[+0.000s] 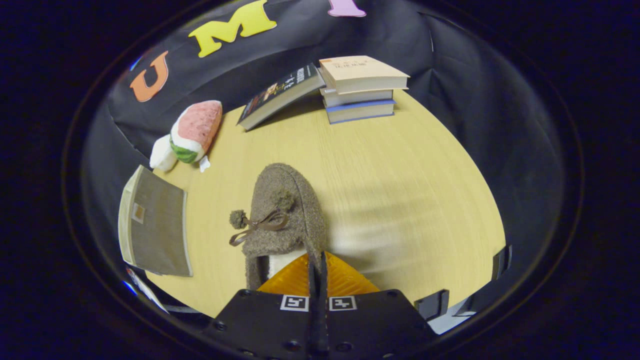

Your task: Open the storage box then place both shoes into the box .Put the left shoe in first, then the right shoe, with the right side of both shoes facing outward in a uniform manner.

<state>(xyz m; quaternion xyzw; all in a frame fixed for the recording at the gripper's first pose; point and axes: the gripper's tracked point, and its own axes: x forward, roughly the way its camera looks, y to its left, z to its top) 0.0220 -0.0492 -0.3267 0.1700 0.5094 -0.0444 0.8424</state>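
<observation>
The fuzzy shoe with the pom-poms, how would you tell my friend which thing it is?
Start at the pale wooden table, then come to the gripper, whose fingers are closed on the collar of the brown woolly slipper, toe pointing toward the stack of three books. Unlike the plush watermelon slice and the grey folded box beside it, it has a brown bow with two pom-poms.

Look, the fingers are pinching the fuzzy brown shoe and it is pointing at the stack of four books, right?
Not four: the gripper view shows three books in the stack, with another book leaning against it. The rest holds: the fingers are closed on the brown shoe.
</observation>
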